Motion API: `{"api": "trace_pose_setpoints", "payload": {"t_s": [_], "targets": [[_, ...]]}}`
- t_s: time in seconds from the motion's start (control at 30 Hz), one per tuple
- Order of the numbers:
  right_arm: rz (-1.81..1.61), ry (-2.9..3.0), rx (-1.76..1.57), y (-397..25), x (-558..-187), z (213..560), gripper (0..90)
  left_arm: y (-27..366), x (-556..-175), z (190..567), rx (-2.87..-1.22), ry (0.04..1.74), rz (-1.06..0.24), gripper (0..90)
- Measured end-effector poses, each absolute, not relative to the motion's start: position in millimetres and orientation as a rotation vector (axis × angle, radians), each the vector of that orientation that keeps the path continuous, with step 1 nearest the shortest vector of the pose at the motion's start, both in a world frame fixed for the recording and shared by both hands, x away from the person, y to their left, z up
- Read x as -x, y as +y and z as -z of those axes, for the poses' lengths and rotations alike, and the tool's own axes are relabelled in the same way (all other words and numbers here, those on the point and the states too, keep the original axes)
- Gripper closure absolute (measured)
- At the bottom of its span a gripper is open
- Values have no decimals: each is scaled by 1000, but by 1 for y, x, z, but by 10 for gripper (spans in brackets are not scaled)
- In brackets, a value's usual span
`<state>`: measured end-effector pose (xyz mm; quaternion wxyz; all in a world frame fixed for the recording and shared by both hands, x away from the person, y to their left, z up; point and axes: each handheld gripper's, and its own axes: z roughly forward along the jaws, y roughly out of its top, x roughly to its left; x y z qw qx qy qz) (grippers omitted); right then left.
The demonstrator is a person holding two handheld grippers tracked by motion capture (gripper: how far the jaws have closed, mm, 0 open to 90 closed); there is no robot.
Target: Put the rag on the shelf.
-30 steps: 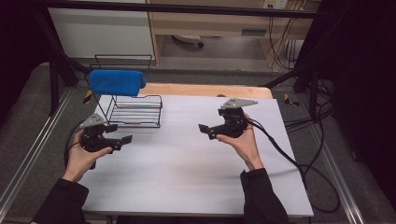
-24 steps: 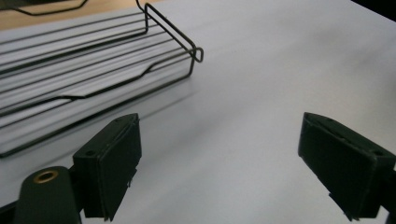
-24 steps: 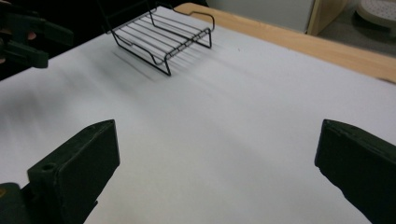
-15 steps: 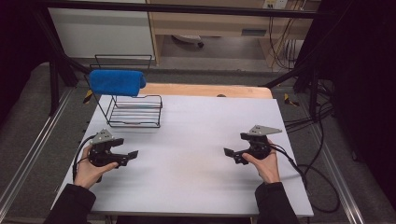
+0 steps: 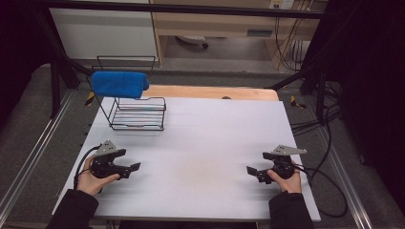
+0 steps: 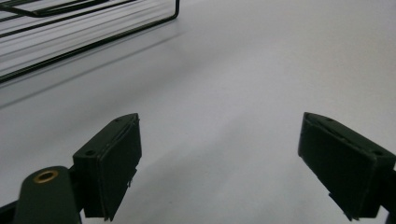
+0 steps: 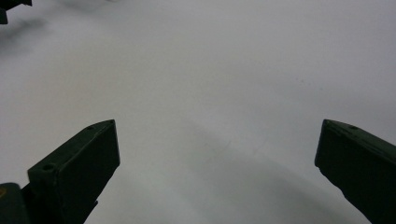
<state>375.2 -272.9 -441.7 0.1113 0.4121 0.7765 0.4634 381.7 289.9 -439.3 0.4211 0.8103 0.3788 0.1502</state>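
Jaws on your left gripper (image 5: 130,169) stand wide apart with nothing between them; in the left gripper view bare table shows in the gap. Your right gripper (image 5: 254,171) is spread the same way and empty. Both rest low at the near edge, left and right, well apart, which reads as a parked pose with hands clear of the work. Outward from the left gripper, the black wire rack (image 5: 138,113) stands at the far left of the white table (image 5: 205,143). A blue towel (image 5: 119,84) hangs folded over its top rail, placed to drape there, well apart from either gripper.
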Motion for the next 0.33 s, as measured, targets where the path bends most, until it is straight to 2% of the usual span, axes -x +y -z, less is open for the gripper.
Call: {"api": "trace_pose_setpoints", "payload": {"t_s": [0.33], "targets": [[-1370,2290,-1211,-277,-371,444,6,290,-377,446,-2049,943,-369,139]]}}
